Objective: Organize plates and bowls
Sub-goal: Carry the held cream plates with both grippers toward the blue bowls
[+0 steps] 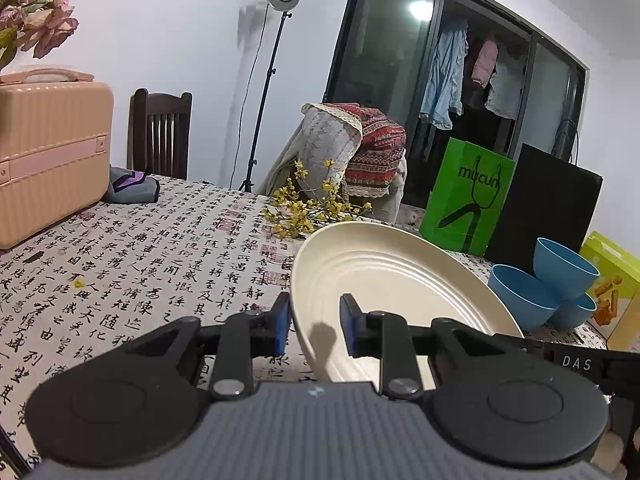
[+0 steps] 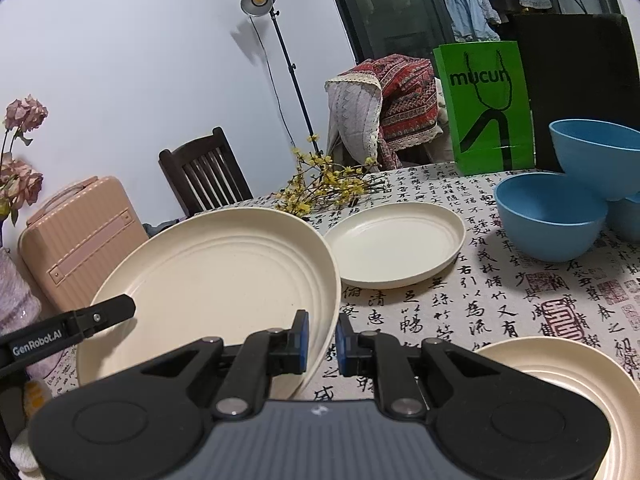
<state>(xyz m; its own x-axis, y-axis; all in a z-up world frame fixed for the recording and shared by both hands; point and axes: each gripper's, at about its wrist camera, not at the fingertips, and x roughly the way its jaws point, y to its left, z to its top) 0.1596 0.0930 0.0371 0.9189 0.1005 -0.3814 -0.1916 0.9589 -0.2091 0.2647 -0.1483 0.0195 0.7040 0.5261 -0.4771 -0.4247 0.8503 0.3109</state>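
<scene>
Large cream plate (image 2: 212,280) held tilted above calligraphy tablecloth (image 2: 480,312) — both tongs clamp its rim. Left gripper (image 1: 314,322) nearly closed on left edge; right gripper (image 2: 322,338) nearly closed on right edge. Second cream plate (image 2: 396,246) lies flat beyond — blue bowls (image 2: 552,216) clustered near green bag (image 2: 486,108).

Three plates (image 2: 216,276), maybe three bowls (image 2: 550,216)
</scene>
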